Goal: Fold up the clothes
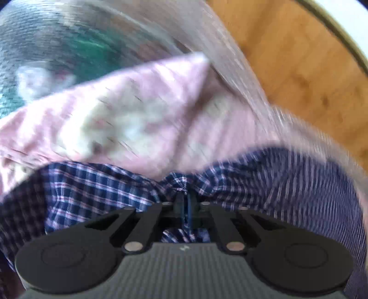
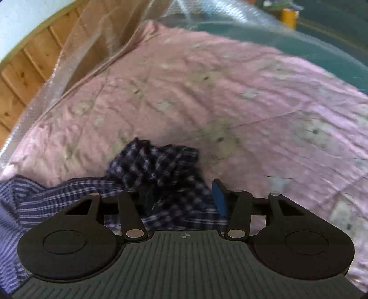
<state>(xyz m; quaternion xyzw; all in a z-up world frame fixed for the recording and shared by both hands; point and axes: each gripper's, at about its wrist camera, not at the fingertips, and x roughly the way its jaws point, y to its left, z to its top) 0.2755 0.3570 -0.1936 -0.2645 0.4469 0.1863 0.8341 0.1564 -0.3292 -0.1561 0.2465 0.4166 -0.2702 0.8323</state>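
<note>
A navy plaid shirt (image 1: pixel 96 191) is spread over a pink quilt (image 2: pixel 207 96). By the left gripper (image 1: pixel 185 202) a fold of the shirt is pinched tight, the jaws brought together on the cloth. At the right gripper (image 2: pixel 184 197) the jaws are held partly apart, a bunched part of the shirt (image 2: pixel 158 165) lying between them; contact with the blue pads (image 2: pixel 219 200) cannot be told. Clear plastic sheeting (image 2: pixel 76 57) is seen beyond the quilt.

Looking like home bedroom: pink patterned quilt (image 2: pixel 207 96) spreading over bed, clear plastic sheet (image 2: pixel 76 57) lying along its edge, wooden plank panelling (image 2: pixel 30 69) running behind, pale wall (image 2: pixel 20 20) showing above it.
</note>
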